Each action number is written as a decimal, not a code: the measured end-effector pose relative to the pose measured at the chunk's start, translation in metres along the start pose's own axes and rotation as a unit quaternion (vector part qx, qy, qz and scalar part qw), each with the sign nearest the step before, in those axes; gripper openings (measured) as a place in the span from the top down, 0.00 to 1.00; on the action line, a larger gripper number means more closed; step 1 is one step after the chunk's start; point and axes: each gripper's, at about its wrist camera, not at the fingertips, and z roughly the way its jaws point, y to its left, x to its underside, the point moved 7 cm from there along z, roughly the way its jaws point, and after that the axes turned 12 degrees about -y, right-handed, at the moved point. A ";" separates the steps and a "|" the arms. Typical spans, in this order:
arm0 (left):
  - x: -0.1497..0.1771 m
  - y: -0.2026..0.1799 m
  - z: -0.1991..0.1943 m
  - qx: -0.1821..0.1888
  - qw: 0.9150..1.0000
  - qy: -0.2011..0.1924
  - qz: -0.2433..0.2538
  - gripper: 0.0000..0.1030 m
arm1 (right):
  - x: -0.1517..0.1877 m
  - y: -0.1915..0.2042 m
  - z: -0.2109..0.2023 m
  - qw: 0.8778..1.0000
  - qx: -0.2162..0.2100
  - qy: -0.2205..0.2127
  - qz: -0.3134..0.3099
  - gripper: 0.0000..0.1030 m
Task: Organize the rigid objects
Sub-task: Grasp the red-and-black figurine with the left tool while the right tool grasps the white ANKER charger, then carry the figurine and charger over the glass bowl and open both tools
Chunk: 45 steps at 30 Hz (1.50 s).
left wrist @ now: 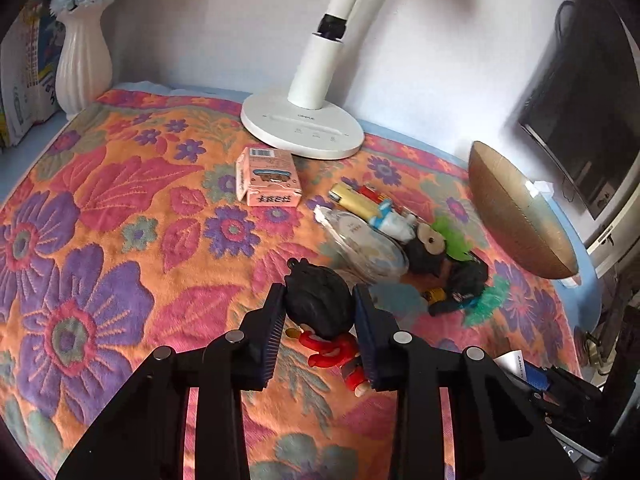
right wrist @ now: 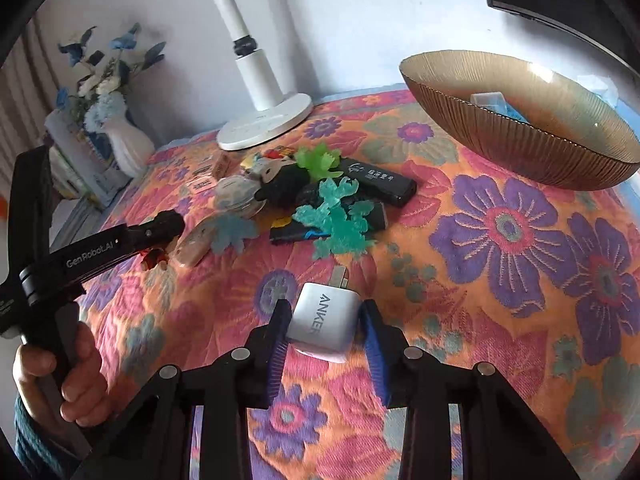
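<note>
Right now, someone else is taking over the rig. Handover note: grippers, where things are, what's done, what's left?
Left gripper: jaws closed on the small figure with the black head and red body, low over the flowered cloth.
Right gripper: jaws closed on the white charger, also low over the cloth.
Pile in mid-table: yellow lighter, round clear case, black stick, green plastic leaves, other small toys.
Pink box lies apart, by the lamp base.
Brown bowl at the right holds a pale item or two.
Done: two grasps. Left: presumably both loads into the bowl, then the pile.
</note>
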 end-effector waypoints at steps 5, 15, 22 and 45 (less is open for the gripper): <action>0.030 -0.048 -0.017 0.060 0.998 0.018 0.025 0.71 | 0.012 -0.009 -0.029 0.997 -0.021 0.006 -0.078 0.67; 0.066 -0.085 -0.006 0.063 0.993 0.050 0.087 0.70 | 0.028 -0.043 -0.030 1.000 -0.012 0.015 -0.013 0.61; 0.073 -0.093 -0.007 0.029 0.989 0.045 0.140 0.67 | 0.027 -0.040 -0.029 0.999 0.035 0.001 0.010 0.60; -0.047 -0.266 0.055 0.128 0.978 -0.008 0.166 0.71 | -0.128 -0.168 -0.060 0.986 0.153 -0.065 0.033 0.75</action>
